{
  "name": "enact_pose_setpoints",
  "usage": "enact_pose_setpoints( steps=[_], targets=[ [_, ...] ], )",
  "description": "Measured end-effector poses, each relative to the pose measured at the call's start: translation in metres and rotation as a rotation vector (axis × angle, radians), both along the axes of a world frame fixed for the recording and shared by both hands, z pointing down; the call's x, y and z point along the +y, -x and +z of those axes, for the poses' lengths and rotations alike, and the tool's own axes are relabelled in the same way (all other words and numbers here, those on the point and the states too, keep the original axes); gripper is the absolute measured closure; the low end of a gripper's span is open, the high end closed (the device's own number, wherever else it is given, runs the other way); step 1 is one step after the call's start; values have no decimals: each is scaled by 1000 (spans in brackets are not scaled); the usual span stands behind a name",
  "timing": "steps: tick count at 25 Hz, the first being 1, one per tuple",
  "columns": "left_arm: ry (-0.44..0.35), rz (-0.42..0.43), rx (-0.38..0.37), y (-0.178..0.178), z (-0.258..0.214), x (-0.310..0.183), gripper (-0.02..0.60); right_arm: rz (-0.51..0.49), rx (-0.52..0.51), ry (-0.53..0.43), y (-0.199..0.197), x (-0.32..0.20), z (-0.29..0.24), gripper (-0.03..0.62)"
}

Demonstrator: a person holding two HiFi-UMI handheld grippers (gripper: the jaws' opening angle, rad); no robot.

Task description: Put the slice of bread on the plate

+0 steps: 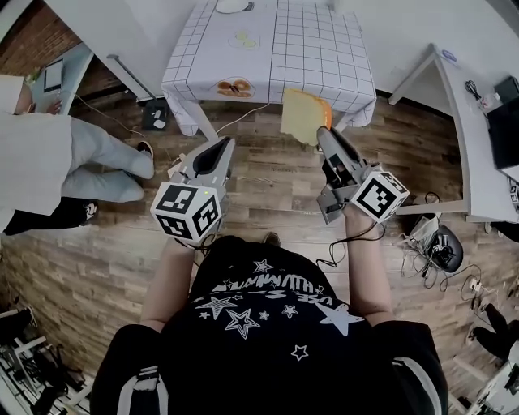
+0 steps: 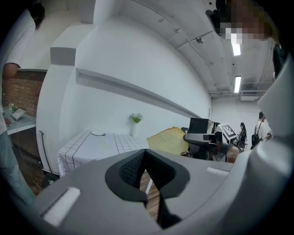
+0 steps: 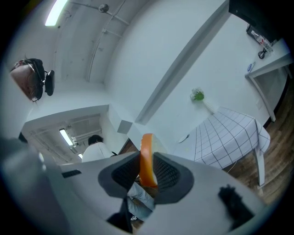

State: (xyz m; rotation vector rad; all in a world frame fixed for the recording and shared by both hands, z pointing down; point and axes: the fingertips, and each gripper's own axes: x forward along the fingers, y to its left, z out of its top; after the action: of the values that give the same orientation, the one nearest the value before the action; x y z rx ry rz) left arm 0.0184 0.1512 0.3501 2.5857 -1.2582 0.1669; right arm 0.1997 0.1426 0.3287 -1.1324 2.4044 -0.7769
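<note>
The slice of bread, pale yellow with an orange crust, stands on edge in my right gripper, which is shut on it in the air just short of the table's near edge. In the right gripper view the bread is pinched between the two black pads. The white plate lies at the far end of the table with the grid cloth; it also shows as the plate in the left gripper view. My left gripper is held over the wooden floor, shut and empty.
An orange food item and a pale one lie on the cloth. A vase with flowers stands at the table's far end. A seated person is at the left, and a white desk and cables at the right.
</note>
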Motion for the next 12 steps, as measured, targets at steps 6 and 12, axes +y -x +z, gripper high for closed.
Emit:
enact_pose_setpoints(
  steps=[6, 12],
  targets=[
    [43, -37, -31, 11, 10, -7, 572, -18, -53, 42, 0, -15, 11, 499],
    [57, -33, -25, 16, 19, -39, 572, 5, -63, 87, 1, -40, 28, 499]
  ],
)
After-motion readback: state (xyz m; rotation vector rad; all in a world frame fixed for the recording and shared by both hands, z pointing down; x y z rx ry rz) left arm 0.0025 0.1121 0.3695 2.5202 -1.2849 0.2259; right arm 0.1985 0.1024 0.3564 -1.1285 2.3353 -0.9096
